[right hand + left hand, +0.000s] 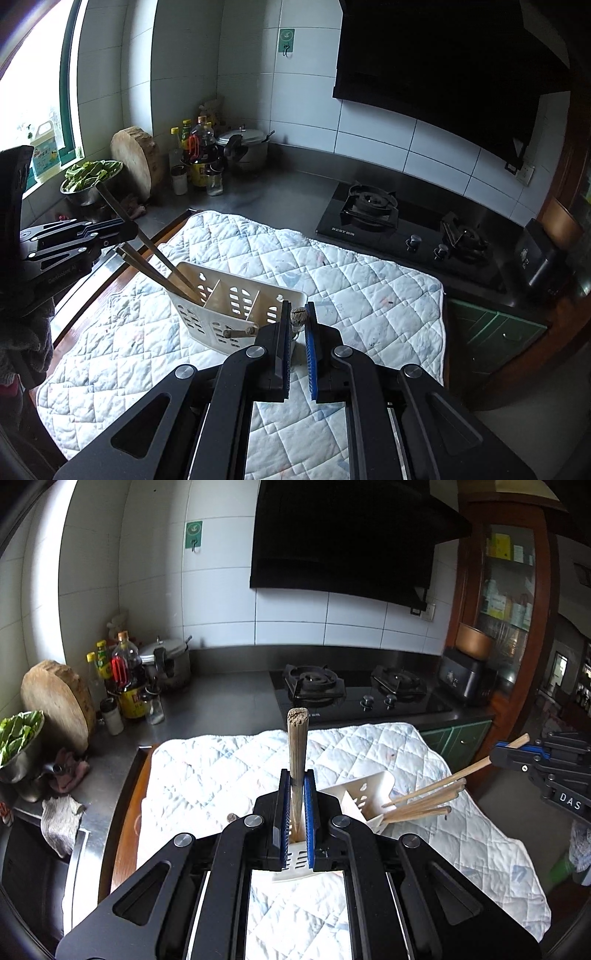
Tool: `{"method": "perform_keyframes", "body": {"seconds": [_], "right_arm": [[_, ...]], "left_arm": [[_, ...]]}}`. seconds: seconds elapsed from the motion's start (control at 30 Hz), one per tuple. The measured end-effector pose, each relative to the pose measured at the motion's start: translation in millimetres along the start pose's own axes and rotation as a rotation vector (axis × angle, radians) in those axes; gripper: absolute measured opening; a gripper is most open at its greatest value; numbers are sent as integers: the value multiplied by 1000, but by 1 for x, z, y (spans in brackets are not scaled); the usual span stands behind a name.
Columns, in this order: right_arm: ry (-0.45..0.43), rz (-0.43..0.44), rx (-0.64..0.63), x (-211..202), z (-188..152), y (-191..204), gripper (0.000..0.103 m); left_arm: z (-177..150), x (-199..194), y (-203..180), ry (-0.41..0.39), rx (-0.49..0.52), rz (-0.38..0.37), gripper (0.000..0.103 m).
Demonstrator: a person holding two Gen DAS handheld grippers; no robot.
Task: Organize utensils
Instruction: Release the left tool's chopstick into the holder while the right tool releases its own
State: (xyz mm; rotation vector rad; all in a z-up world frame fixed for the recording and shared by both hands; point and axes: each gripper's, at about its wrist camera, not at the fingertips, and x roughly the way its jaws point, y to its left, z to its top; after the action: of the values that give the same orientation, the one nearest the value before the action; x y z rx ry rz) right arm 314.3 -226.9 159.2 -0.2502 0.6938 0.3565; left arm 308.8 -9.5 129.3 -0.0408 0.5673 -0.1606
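The left gripper [297, 805] squeezes one wooden chopstick [297, 746] standing up over the white holder [236, 306] on the quilted cloth [332, 266], and the right gripper [297, 325] is nearly closed on another chopstick [300, 316] beside that holder.

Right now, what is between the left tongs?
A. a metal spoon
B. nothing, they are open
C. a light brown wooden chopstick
C: the left tongs are shut on a light brown wooden chopstick, which points up past their tips, over the white quilted cloth.
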Motion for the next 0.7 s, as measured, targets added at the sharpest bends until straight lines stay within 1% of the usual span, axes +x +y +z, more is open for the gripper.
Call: {"method": "perform_keyframes", "body": {"seconds": [0.37, 0.7], "right_arm": [[65, 13, 13, 34, 1, 3, 7], [67, 30, 37, 43, -1, 3, 7]], "left_arm": [[-11, 18, 1, 50, -4, -26, 7], [-11, 19, 1, 49, -8, -24, 9]]}}
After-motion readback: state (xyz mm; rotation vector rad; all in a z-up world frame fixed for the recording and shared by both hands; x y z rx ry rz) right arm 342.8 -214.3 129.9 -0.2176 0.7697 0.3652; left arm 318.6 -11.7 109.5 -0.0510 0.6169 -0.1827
